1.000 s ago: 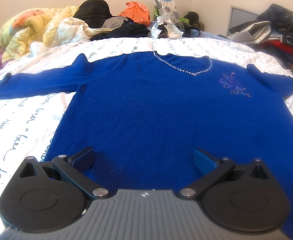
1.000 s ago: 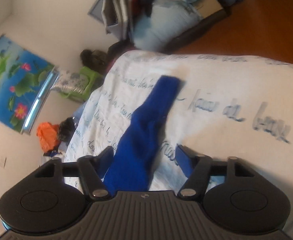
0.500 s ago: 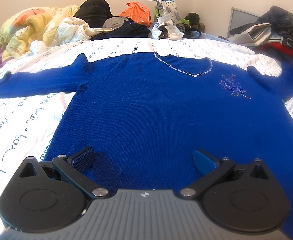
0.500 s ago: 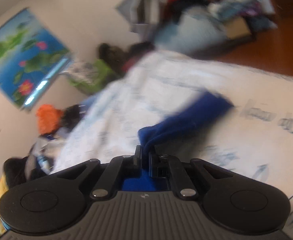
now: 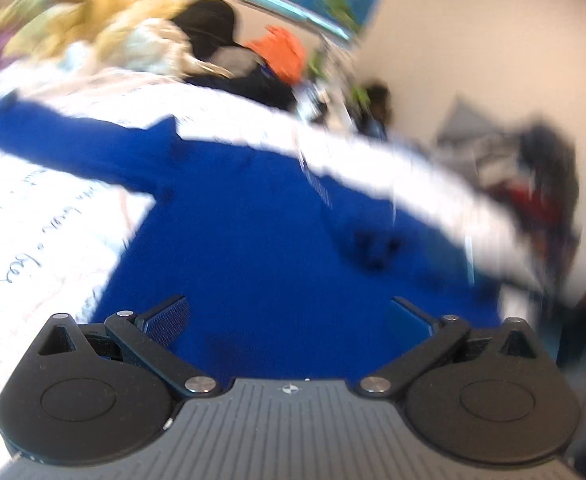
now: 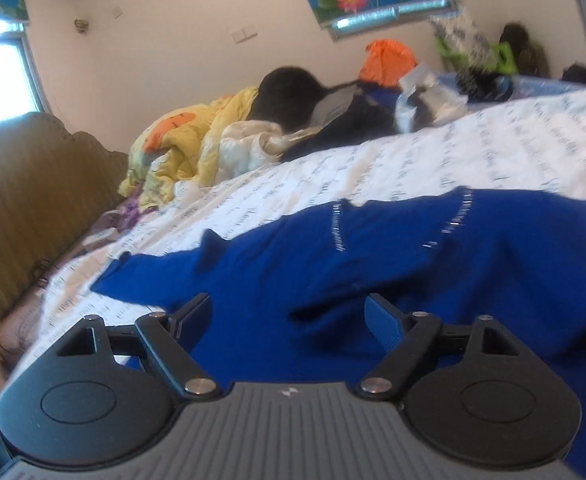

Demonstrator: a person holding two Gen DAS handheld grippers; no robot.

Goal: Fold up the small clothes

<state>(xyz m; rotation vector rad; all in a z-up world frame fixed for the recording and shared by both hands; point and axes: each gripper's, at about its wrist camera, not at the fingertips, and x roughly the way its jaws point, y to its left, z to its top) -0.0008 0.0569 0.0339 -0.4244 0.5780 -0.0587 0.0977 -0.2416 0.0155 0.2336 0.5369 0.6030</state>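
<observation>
A blue knit sweater (image 5: 261, 240) with a beaded neckline lies flat on the white lettered bedsheet (image 5: 41, 240). One sleeve stretches out to the left in both views; the other sleeve now lies folded across the body (image 6: 433, 272). My left gripper (image 5: 289, 316) hovers open over the sweater's lower part, nothing between its fingers. My right gripper (image 6: 289, 316) hangs over the sweater's body beside the folded sleeve, its jaws opening and empty.
A yellow quilt (image 6: 189, 140), dark clothes (image 6: 333, 116) and an orange bag (image 6: 389, 60) are piled at the far side of the bed. A brown headboard (image 6: 25, 200) stands on the left. More clothes (image 5: 533, 184) are heaped to the right.
My right gripper shut on the right sleeve, swept it across onto the sweater's body and let go. The left view has tilted and blurred as that hand rolled and shifted.
</observation>
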